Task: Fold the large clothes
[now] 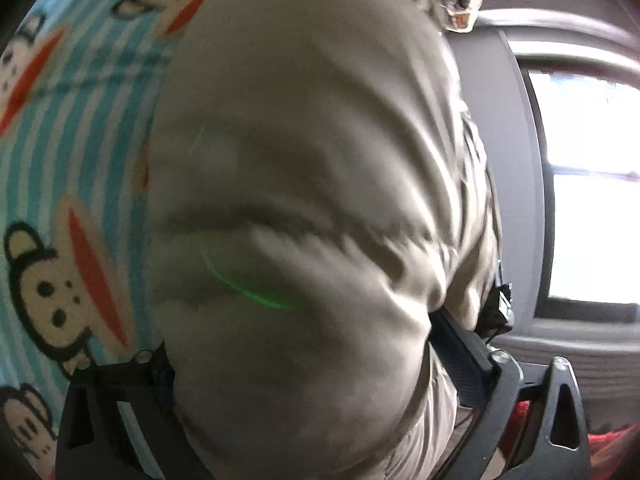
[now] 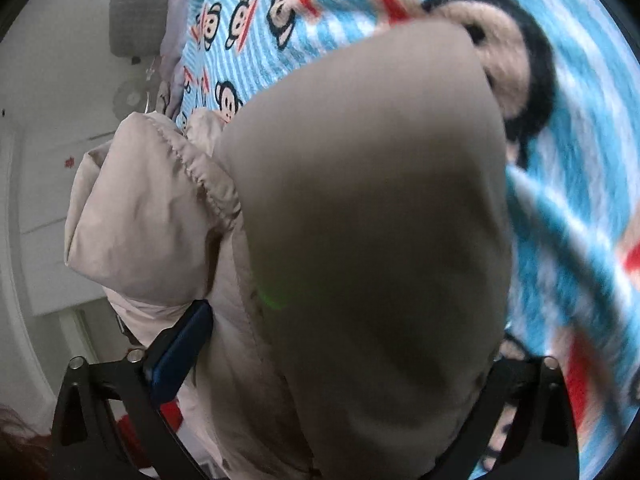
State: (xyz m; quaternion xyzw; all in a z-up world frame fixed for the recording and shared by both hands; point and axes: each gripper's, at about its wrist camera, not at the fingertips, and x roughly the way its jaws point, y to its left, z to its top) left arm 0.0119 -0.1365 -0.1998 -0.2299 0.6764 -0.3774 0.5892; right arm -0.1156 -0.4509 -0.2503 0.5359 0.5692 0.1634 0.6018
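- Between both sets of fingers hangs the jacket, a puffy beige one with an elastic-gathered edge, filling most of each wrist view and held over the bed.
- The left gripper has a thick bulge of jacket wedged between its wide-spread fingers; the padding presses against both, so it reads as a grasp on a fat fold, not a release.
- The right gripper stands the same way: fingers far apart, with a bulky fold filling the gap and touching the blue pad on the left finger. I judge it grasping the jacket too.
- Risk: the filling is springy and the shell looks slick, so a bunched hold could slip and let the fold fall open.
- Risk: each hand holds a wad, not a clean edge, so laying it down may trap creases or leave the fold crooked.
- Risk: the cloth blocks both cameras, so where the hem lands is hard to judge.
- Under and beyond the jacket lies the sheet, blue-striped with cartoon monkeys, covering the bed.
- A window shows bright on the right of the left view, with some dark cloth near the top edge.
- In the right view a pale wall and a grey cushion sit far off; something red shows low beside the fingers.
- Nothing on the sheet seems to block the landing spot, as far as the jacket lets it be seen.
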